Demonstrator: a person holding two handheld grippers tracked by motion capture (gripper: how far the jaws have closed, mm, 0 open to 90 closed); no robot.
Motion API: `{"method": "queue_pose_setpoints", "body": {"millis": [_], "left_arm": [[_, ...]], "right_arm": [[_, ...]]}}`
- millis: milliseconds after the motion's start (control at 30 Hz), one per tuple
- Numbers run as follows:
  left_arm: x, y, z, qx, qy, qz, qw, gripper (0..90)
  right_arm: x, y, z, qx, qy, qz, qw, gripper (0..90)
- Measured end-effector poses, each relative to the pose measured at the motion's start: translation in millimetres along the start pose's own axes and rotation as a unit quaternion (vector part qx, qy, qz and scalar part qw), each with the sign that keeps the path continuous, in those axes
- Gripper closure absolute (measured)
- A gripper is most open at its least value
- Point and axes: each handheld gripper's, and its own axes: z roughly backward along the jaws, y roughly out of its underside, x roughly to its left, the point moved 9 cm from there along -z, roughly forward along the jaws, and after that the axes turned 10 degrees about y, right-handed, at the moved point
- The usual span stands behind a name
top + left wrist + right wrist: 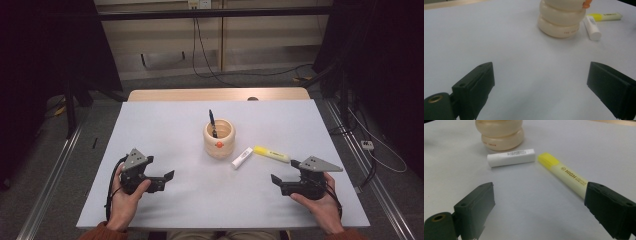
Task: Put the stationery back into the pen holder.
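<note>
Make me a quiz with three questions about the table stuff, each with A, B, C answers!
1. Where does the yellow highlighter lie?
A. inside the pot
B. on the table, near the right gripper
C. under the left gripper

2. How many pens stand in the cream pot?
A. one
B. three
C. none

3. How are the right gripper's jaws?
A. shut on the white tube
B. shut on nothing
C. open

Answers: 1 B, it lies flat on the table just ahead of that gripper. 2 A, one dark pen sticks out. 3 C, the jaws stand wide apart and hold nothing.
</note>
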Motion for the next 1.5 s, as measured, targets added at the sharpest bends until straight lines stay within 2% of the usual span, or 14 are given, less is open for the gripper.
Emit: {"method": "queue_pose_setpoints", "body": {"millis": [100, 167, 300, 367, 500, 567, 667, 767, 867, 933, 967, 1033, 1267, 1500], "left_arm": [[-5.1, 15.4, 4.2, 0.013, 0.000, 0.003, 0.9999, 7.6], [-7.0, 18.8, 8.1, 0.009, 0.000, 0.002, 1.0000, 7.6], [-6.2, 20.7, 13.0, -0.012, -0.009, 0.008, 0.9999, 7.6], [-7.7, 21.5, 12.9, -0.008, 0.000, 0.009, 0.9999, 7.5], [-10.7, 19.4, 14.6, -0.015, -0.001, 0.002, 0.9999, 7.5], [-10.5, 20.0, 15.0, -0.011, -0.005, -0.003, 0.9999, 7.5], [-10.9, 20.9, 14.1, -0.011, -0.003, 0.001, 0.9999, 7.4], [-10.0, 21.2, 13.7, -0.009, -0.006, -0.005, 0.9999, 7.5], [-9.0, 22.4, 12.3, -0.006, -0.004, 0.000, 1.0000, 7.4], [-7.3, 22.5, 12.9, -0.005, -0.008, 0.000, 1.0000, 7.4], [-7.1, 22.4, 13.0, -0.006, -0.008, 0.000, 1.0000, 7.5], [-6.7, 21.9, 13.1, -0.009, -0.007, 0.001, 0.9999, 7.5], [-7.1, 21.6, 12.7, -0.010, -0.007, 0.001, 0.9999, 7.5], [-6.7, 21.9, 13.1, -0.008, -0.007, 0.001, 0.9999, 7.4]], "right_arm": [[2.8, -0.6, -0.4, 0.006, -0.008, 0.007, 0.9999, 8.8], [4.0, -1.9, -1.1, 0.005, -0.008, 0.011, 0.9999, 9.9], [7.3, -4.7, -2.4, 0.008, -0.017, 0.013, 0.9997, 14.6], [7.5, -7.1, -2.8, 0.009, -0.017, 0.019, 0.9996, 16.6], [3.1, -12.4, -6.6, 0.016, -0.008, 0.018, 0.9997, 16.8], [1.2, -16.0, -10.3, 0.021, -0.010, 0.024, 0.9994, 20.1], [-0.6, -25.0, -16.3, 0.034, -0.014, 0.029, 0.9989, 23.5], [-1.1, -37.0, -22.5, 0.036, -0.023, 0.042, 0.9982, 29.3], [-0.6, -47.8, -29.9, 0.041, -0.038, 0.050, 0.9972, 38.9], [-0.4, -52.0, -33.9, 0.056, -0.047, 0.054, 0.9959, 50.2], [0.0, -53.6, -35.7, 0.060, -0.052, 0.052, 0.9955, 51.0], [1.7, -55.5, -39.3, 0.065, -0.061, 0.053, 0.9946, 58.4], [3.3, -52.3, -57.8, 0.103, -0.059, 0.079, 0.9897, 88.5], [0.8, -47.8, -75.5, 0.120, -0.048, 0.085, 0.9879, 90.0]]}}
